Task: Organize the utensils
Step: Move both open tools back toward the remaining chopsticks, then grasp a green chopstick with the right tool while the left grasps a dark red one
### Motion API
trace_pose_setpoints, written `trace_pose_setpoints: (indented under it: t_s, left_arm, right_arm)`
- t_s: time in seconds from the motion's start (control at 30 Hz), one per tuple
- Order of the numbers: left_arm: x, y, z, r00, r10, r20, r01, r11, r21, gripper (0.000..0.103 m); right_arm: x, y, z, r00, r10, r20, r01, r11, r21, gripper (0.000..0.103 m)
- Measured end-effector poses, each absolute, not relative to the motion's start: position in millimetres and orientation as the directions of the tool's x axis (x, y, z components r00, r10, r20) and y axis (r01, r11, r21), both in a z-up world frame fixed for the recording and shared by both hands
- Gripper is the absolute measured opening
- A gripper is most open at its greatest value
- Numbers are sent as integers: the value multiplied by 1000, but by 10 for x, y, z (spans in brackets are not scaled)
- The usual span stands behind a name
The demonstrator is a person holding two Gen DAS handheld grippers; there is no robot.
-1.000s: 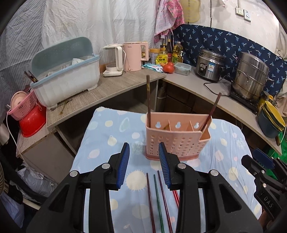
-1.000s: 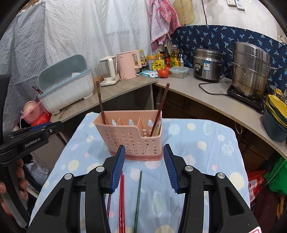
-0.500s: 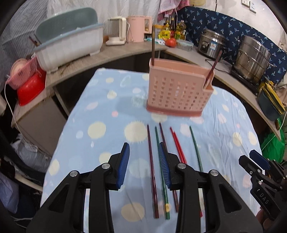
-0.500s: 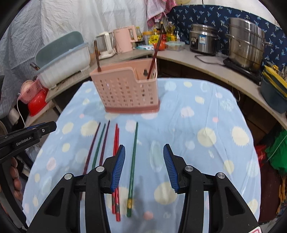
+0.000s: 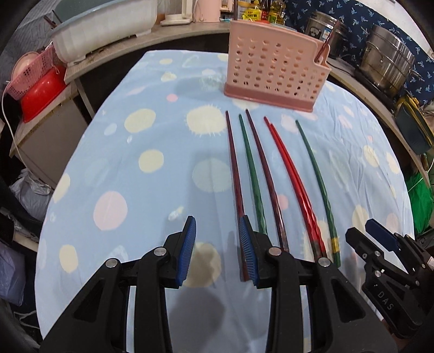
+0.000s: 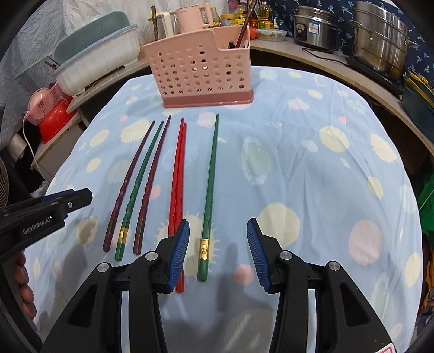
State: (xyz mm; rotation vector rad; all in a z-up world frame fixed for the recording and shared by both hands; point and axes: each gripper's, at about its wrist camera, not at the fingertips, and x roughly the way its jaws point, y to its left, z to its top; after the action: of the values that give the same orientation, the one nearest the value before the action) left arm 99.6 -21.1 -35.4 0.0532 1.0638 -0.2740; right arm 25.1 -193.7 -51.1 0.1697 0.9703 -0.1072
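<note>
A pink perforated utensil holder (image 5: 274,68) (image 6: 202,68) stands at the far side of the dotted blue tablecloth, with two dark chopsticks upright in it. Several chopsticks lie in a row before it: two maroon (image 5: 234,173), two green (image 6: 210,184) and a red pair (image 6: 177,179). My left gripper (image 5: 218,252) is open and empty, low over the cloth just left of the leftmost maroon chopstick's thick end. My right gripper (image 6: 217,249) is open, its fingers either side of the thick end of the rightmost green chopstick.
A curved counter runs behind the table with a white dish rack (image 5: 105,30), kettles (image 6: 190,16), bottles, a rice cooker (image 6: 314,27) and a steel steamer pot (image 6: 379,46). A pink basket and red bowl (image 5: 40,89) sit at the left.
Both grippers have dropped and tilted down toward the table, coming close over the thick near ends of the chopsticks. The holder now sits farther up in both views.
</note>
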Motion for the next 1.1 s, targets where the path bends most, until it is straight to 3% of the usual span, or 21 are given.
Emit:
trace_pose_setpoints:
  t_s: [0.17, 0.33, 0.87, 1.1]
  left_arm:
    - [895, -279, -432, 437, -204, -876, 270, 959, -89, 32]
    - [865, -324, -496, 424, -206, -882, 280, 956, -89, 32]
    - [786, -378, -691, 399, -208, -893, 292, 952, -92, 39]
    - [754, -361, -711, 418, -201, -886, 298, 952, -76, 29]
  right_arm:
    - [233, -1893, -631, 540, -16, -842, 162, 983, 85, 40]
    - [226, -1887, -755, 510, -18, -860, 161, 984, 75, 27]
    - [99, -1904, -795, 520, -40, -853, 145, 989, 42, 14]
    - [79, -1909, -795, 520, -38, -853, 143, 989, 43, 11]
